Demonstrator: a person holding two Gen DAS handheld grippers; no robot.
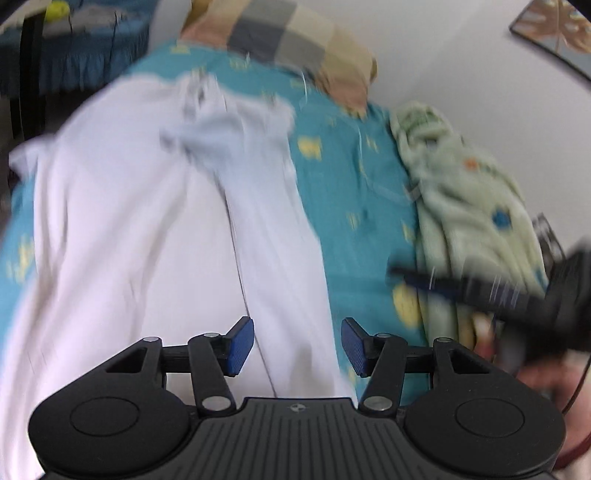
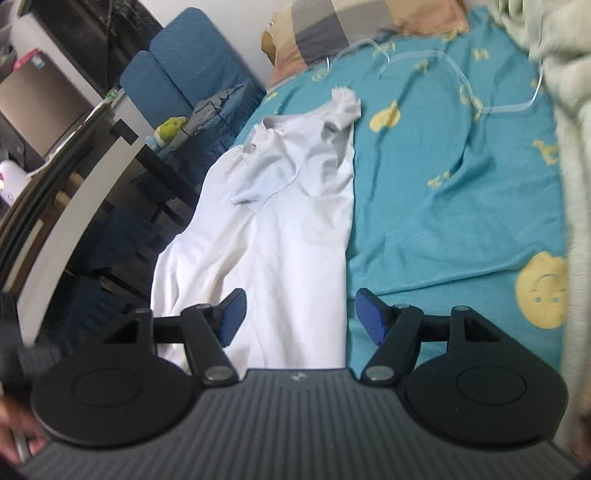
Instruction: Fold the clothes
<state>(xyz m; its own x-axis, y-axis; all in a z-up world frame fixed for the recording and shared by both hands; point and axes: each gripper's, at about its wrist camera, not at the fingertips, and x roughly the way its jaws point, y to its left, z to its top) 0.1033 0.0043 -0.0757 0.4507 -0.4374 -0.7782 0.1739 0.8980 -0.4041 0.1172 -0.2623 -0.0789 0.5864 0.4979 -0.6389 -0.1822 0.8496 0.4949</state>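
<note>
A white T-shirt (image 1: pixel 147 221) lies lengthwise on the teal bedsheet (image 1: pixel 351 177), one side folded over along a straight edge, its collar and a bunched sleeve at the far end. My left gripper (image 1: pixel 297 345) hovers open above the shirt's near hem, nothing between its blue pads. The left wrist view is blurred by motion. In the right wrist view the same shirt (image 2: pixel 280 221) runs along the bed's left edge, and my right gripper (image 2: pixel 301 317) stands open above its near part, empty. The other gripper (image 1: pixel 517 295) shows as a dark blur at the right of the left wrist view.
A checked pillow (image 2: pixel 354 26) lies at the head of the bed. A pale green fleece blanket (image 1: pixel 469 206) is heaped along the right side by the wall. A clear plastic hanger (image 2: pixel 443 74) rests on the sheet (image 2: pixel 461 184). A blue chair (image 2: pixel 192 74) and desk stand left of the bed.
</note>
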